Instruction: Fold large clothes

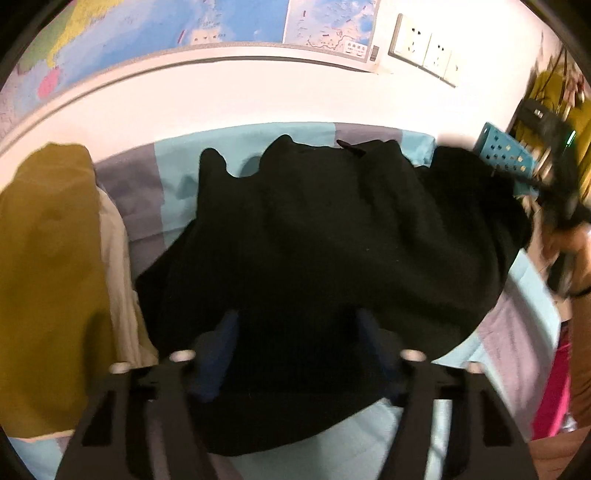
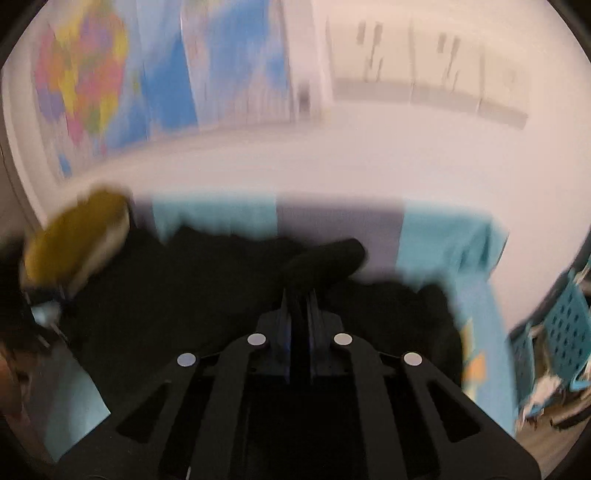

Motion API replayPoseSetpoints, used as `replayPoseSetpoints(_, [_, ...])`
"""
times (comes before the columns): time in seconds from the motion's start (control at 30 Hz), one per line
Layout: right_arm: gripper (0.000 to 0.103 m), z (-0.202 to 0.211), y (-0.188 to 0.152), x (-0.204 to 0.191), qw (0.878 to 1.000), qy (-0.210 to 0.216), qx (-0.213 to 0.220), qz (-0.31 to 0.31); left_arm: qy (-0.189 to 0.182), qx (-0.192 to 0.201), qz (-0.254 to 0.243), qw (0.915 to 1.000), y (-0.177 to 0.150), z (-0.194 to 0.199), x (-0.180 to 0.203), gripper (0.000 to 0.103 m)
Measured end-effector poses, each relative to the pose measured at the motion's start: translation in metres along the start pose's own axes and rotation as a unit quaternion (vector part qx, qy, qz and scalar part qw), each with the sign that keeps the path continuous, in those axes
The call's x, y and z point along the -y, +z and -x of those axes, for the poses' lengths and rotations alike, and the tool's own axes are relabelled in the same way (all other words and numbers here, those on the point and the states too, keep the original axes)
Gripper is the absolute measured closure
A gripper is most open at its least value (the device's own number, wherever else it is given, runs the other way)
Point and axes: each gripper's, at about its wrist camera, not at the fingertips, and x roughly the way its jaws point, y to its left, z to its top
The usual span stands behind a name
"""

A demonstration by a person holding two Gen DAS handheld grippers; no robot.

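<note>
A large black garment (image 1: 332, 229) lies crumpled across a bed sheet (image 1: 177, 177) striped light blue and lilac. My left gripper (image 1: 297, 332) hovers over the garment's near part, its blue-padded fingers (image 1: 225, 332) well apart and not pressing on the cloth under them. In the blurred right wrist view my right gripper (image 2: 300, 295) has its fingers together, and a raised fold of the black garment (image 2: 325, 258) stands at their tips, apparently pinched. The right gripper also shows as a dark blur (image 1: 554, 177) at the garment's right end.
An olive-yellow cloth on a cream one (image 1: 48, 258) lies at the bed's left, beside the black garment. A teal perforated basket (image 1: 506, 155) stands past the bed's right end. A wall map (image 1: 147, 33) and sockets (image 1: 421, 44) hang behind. A hand (image 1: 569, 240) is at the right.
</note>
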Motion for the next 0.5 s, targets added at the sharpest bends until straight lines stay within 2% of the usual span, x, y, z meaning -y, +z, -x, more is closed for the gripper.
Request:
replayPoseSetpoints(0.07, [0.097,0.019,0.017,-0.001,0.998,0.018,0.059,-0.014,-0.008,0.007,0.003,0.9999,0.0,0.003,-0.002,0.072])
replayPoseSetpoints(0.13, [0.097,0.016,0.023,-0.002,0.997,0.034,0.069,-0.013,-0.006,0.015,0.01,0.9998,0.0,0.006,-0.005,0.074])
replayPoseSetpoints(0.2, [0.097,-0.02,0.017,-0.003,0.999,0.034,0.003,-0.005,-0.002,0.013,0.016,0.9998,-0.001,0.006,-0.007,0.075])
replayPoseSetpoints(0.23, [0.097,-0.038,0.009,-0.004,0.999,0.014,-0.032,0.003,-0.004,0.01,0.02,0.9997,-0.002,0.006,-0.007,0.073])
replayPoseSetpoints(0.27, [0.096,-0.059,-0.004,-0.006,0.997,-0.011,-0.073,0.02,-0.006,0.009,0.023,0.9997,-0.002,0.006,-0.008,0.069])
replayPoseSetpoints(0.3, [0.096,-0.074,-0.017,-0.008,0.993,-0.018,-0.108,0.035,-0.007,0.006,0.028,0.9996,-0.002,0.007,-0.009,0.052])
replayPoseSetpoints(0.33, [0.096,-0.08,-0.025,-0.009,0.991,-0.022,-0.123,0.038,-0.016,0.003,0.034,0.9993,-0.001,0.008,-0.01,0.044])
replayPoseSetpoints(0.37, [0.095,-0.082,-0.033,-0.011,0.991,-0.021,-0.126,0.044,-0.026,0.005,0.036,0.999,0.0,0.01,-0.011,0.035])
replayPoseSetpoints(0.4, [0.095,-0.08,-0.035,-0.014,0.991,-0.024,-0.121,0.051,-0.034,0.009,0.037,0.9987,0.001,0.012,-0.011,0.032])
replayPoseSetpoints(0.43, [0.095,-0.076,-0.035,-0.015,0.992,-0.025,-0.116,0.053,-0.034,0.013,0.035,0.9987,0.004,0.013,-0.009,0.029])
replayPoseSetpoints(0.47, [0.095,-0.073,-0.032,-0.016,0.992,-0.024,-0.112,0.046,-0.032,0.014,0.033,0.9988,0.006,0.013,-0.008,0.018])
replayPoseSetpoints(0.5, [0.095,-0.07,-0.029,-0.016,0.993,-0.023,-0.106,0.04,-0.032,0.013,0.032,0.9989,0.01,0.011,-0.005,0.014])
